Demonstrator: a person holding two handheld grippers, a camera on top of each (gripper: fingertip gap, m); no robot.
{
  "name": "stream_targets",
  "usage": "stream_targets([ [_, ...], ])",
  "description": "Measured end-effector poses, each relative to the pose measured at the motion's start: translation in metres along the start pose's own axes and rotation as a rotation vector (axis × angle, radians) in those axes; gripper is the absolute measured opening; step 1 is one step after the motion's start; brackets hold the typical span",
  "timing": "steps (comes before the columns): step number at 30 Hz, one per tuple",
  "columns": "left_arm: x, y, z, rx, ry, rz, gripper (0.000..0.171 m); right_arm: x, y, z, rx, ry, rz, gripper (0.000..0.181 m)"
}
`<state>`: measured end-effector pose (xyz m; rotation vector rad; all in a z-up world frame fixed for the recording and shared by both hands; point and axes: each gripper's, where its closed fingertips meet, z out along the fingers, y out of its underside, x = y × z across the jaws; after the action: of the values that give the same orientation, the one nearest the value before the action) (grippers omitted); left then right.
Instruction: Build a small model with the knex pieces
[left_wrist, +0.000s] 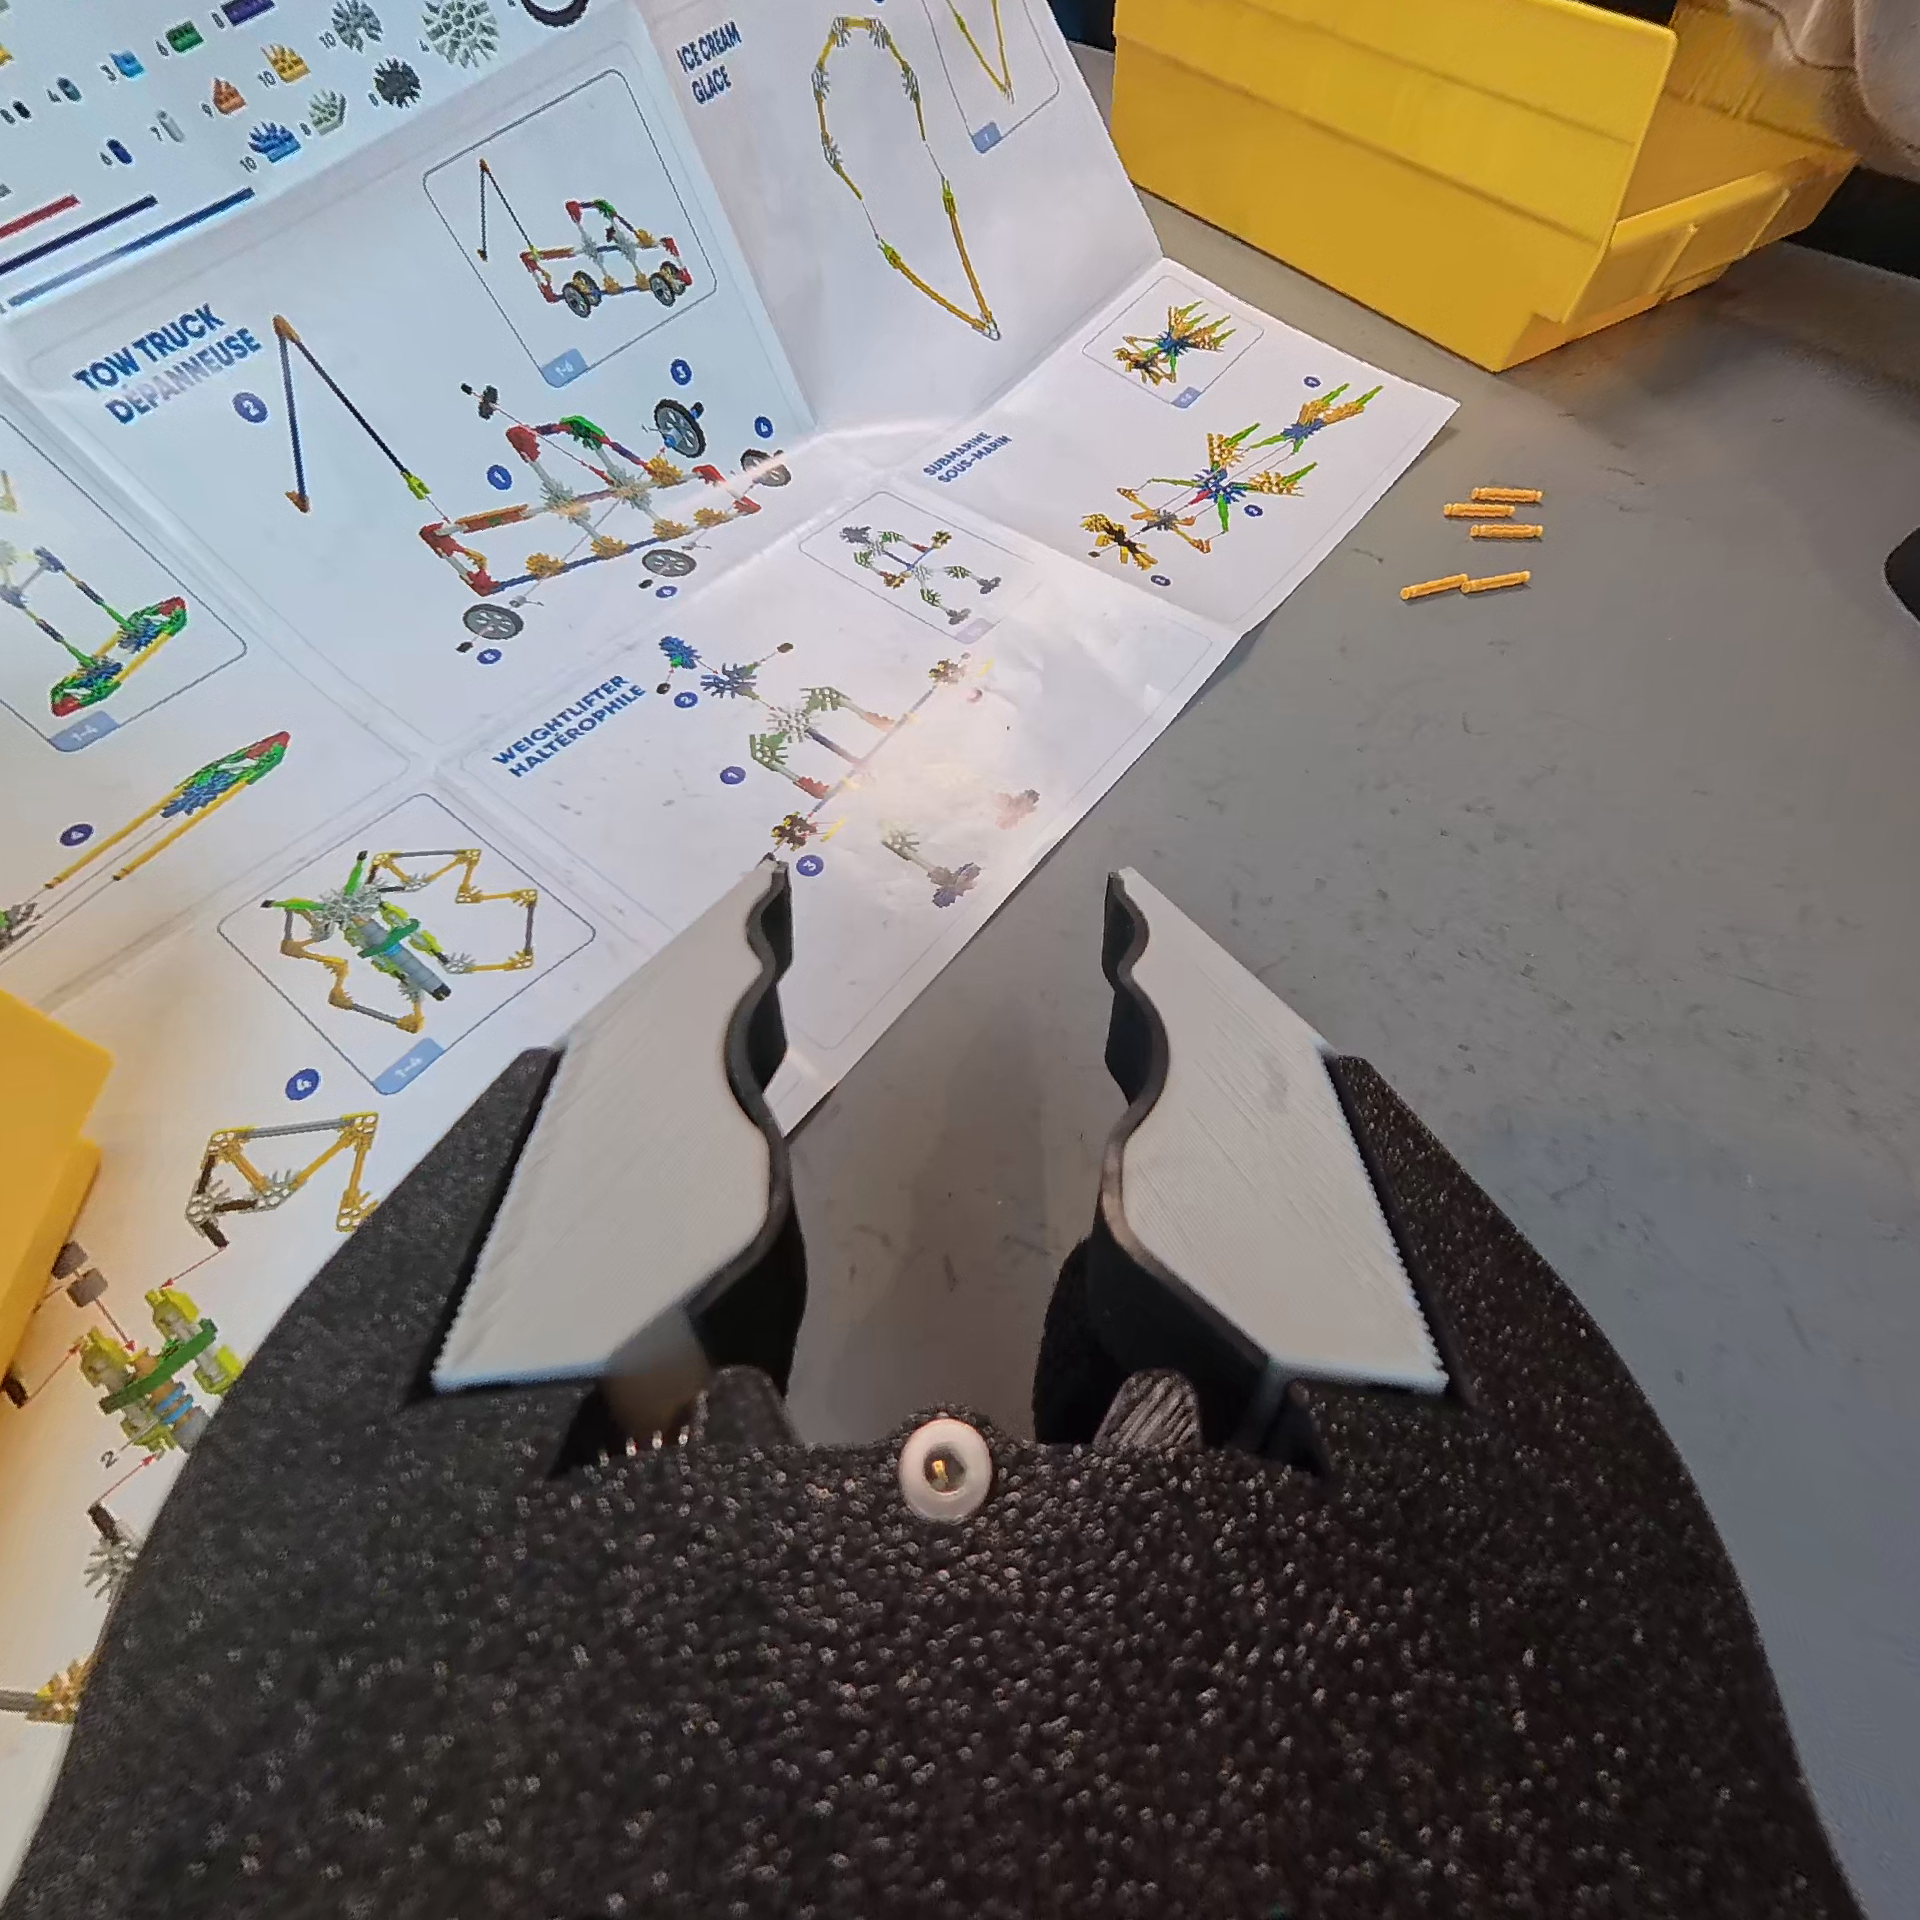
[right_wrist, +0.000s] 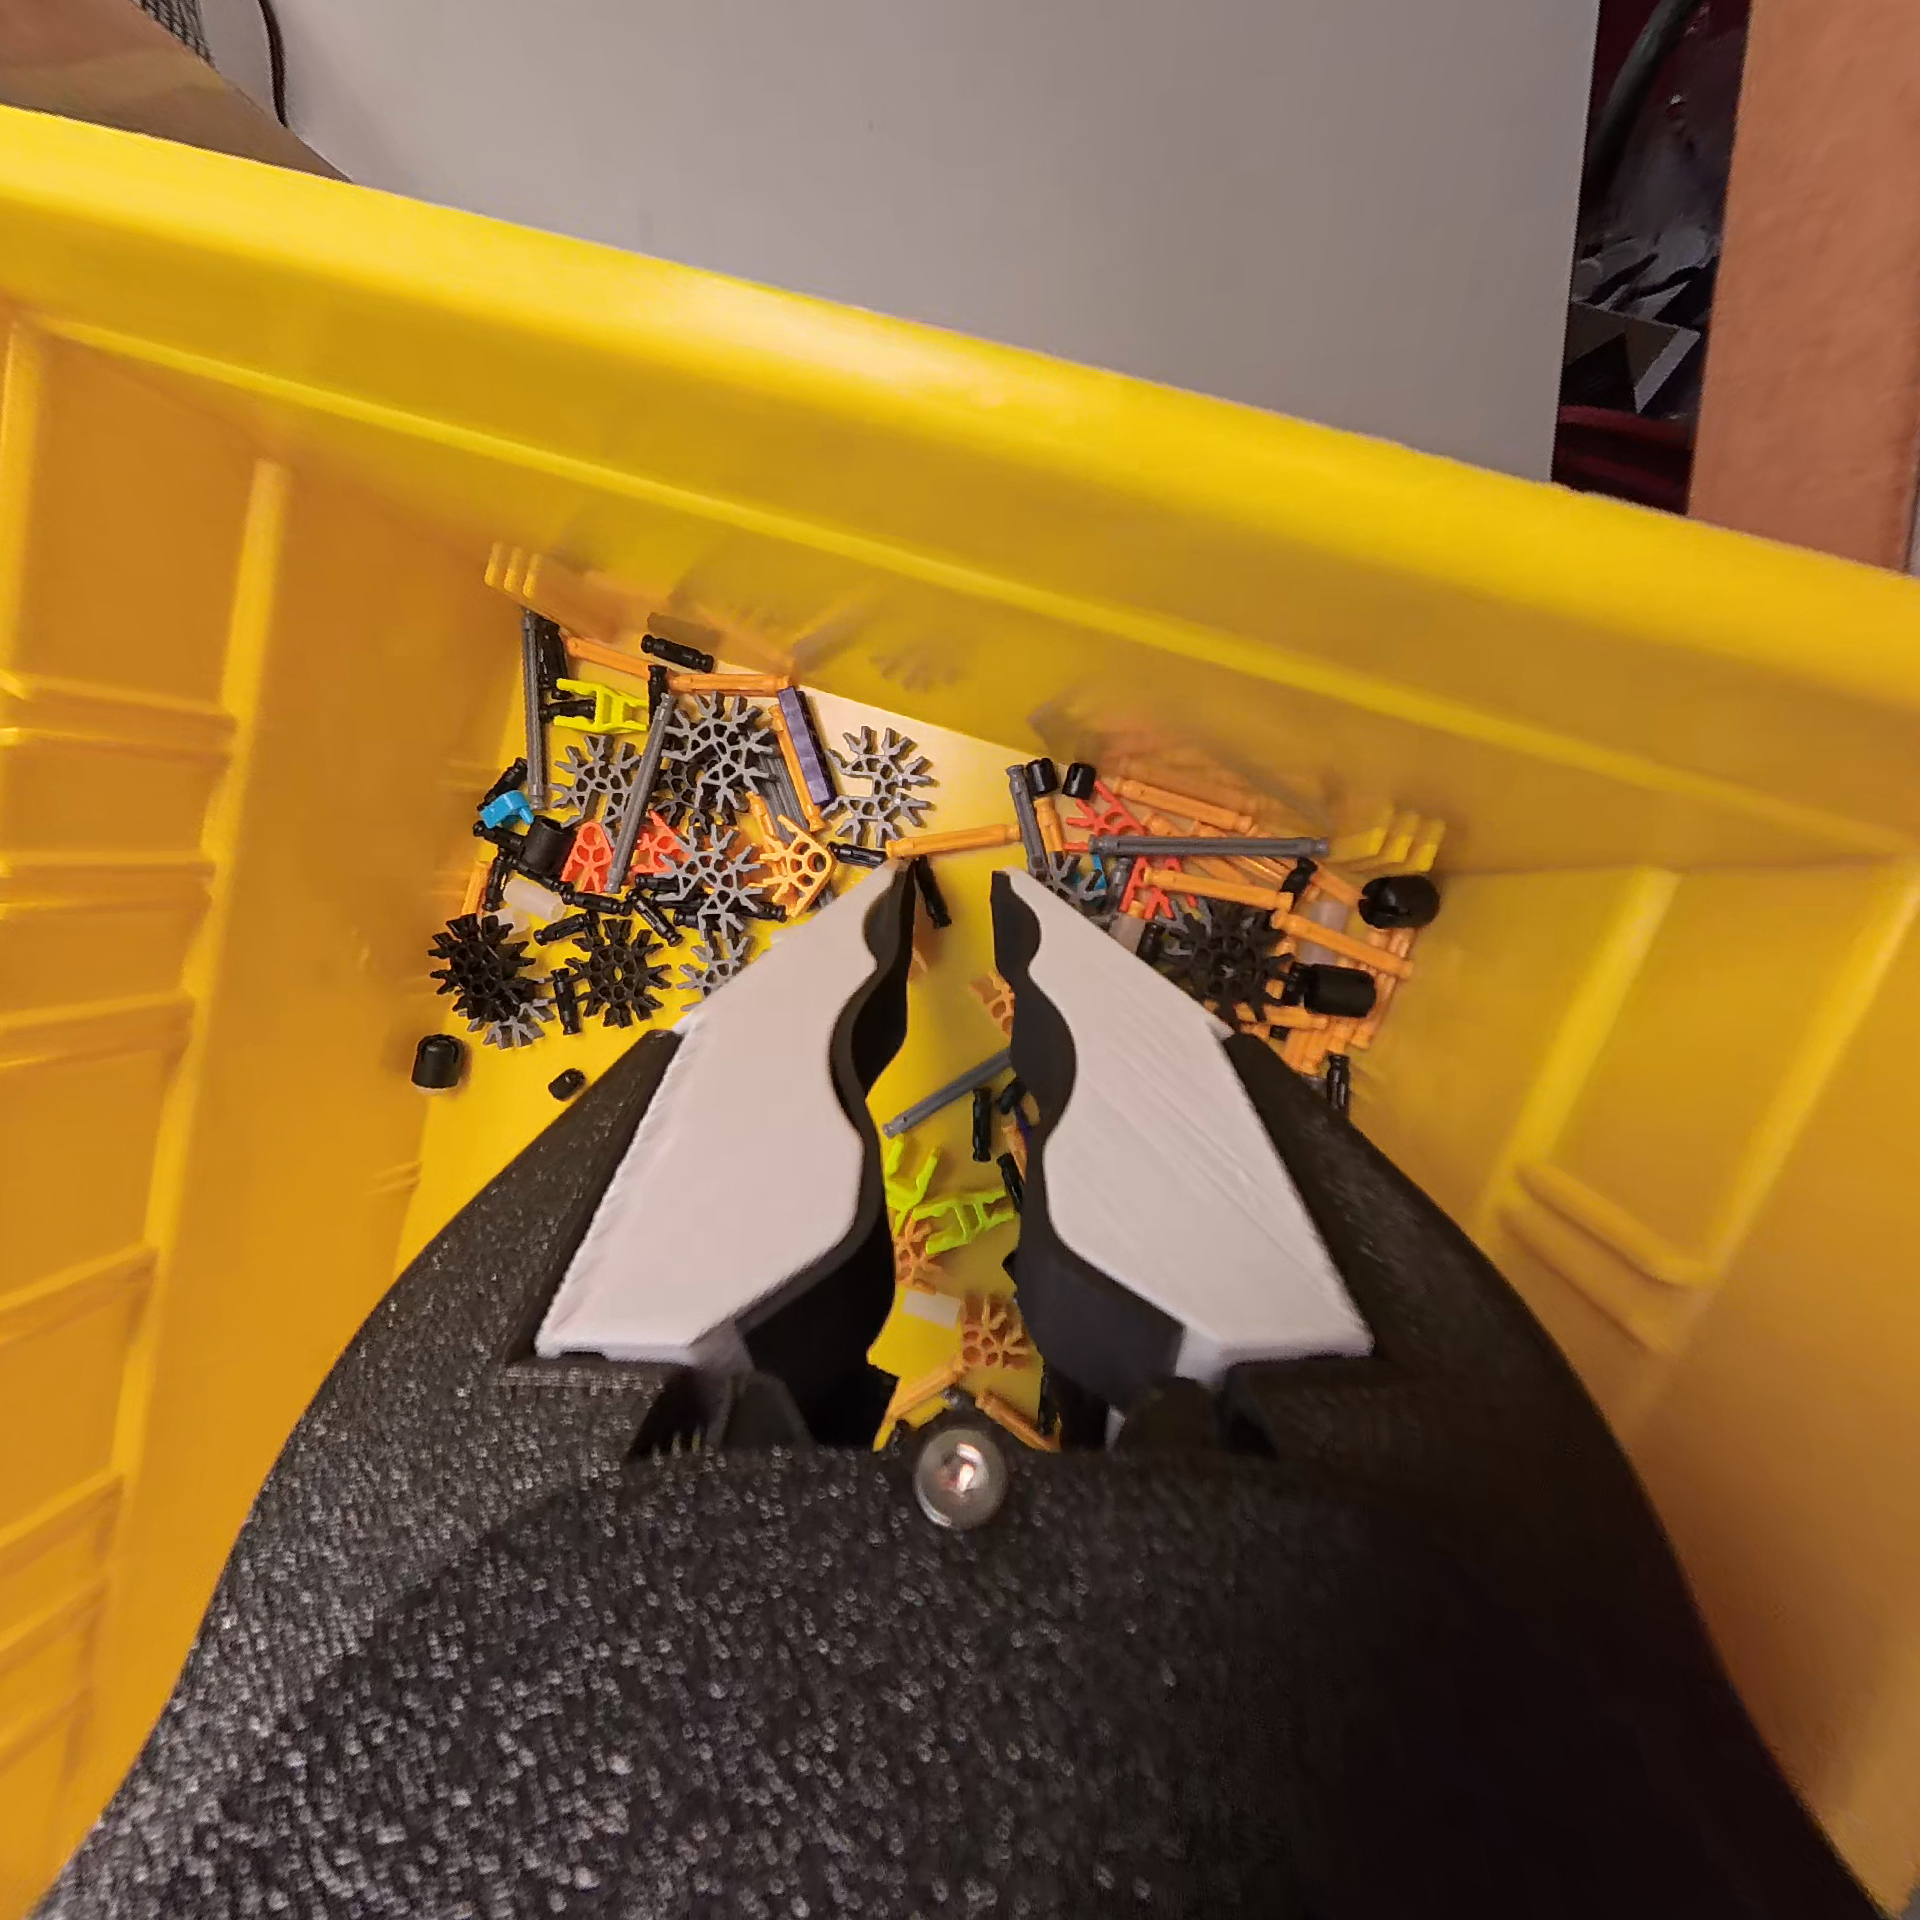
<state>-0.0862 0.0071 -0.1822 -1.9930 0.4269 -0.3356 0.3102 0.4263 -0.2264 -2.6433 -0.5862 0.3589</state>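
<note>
Hovering, we hold our left gripper (left_wrist: 945, 883) open and empty over the sheet (left_wrist: 623, 520), our right gripper (right_wrist: 951, 878) slightly parted, empty, inside the bin (right_wrist: 935, 499) above loose parts (right_wrist: 717, 821).

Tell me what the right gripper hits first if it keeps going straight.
Probably the short black rod by the tips of the right gripper, then the orange rod on the yellow bin floor; depth is unclear.

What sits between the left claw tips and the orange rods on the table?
Only bare grey table, per the left wrist view. Left claw is open, empty; the orange rods lie beyond, beside the instruction sheet.
</note>
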Motion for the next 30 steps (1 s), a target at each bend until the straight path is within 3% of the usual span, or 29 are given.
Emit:
stream_targets([
  [9, 0.0, 0.0, 0.0, 0.001, 0.001, -0.001, 0.06, 0.002, -0.018, 0.006, 0.035, -0.018, 0.126, 0.012],
  [24, 0.001, 0.001, 0.0, -0.006, 0.002, 0.004, 0.06, 0.005, -0.023, 0.004, 0.003, 0.213, -0.128, 0.001],
  [28, -0.001, -0.002, -0.002, 0.008, -0.008, 0.003, 0.06, -0.022, -0.05, -0.037, 0.209, 0.173, -0.279, 0.001],
  [30, -0.001, -0.005, -0.003, 0.022, -0.013, 0.006, 0.06, -0.062, -0.056, -0.074, 0.326, 0.086, -0.383, 0.001],
])
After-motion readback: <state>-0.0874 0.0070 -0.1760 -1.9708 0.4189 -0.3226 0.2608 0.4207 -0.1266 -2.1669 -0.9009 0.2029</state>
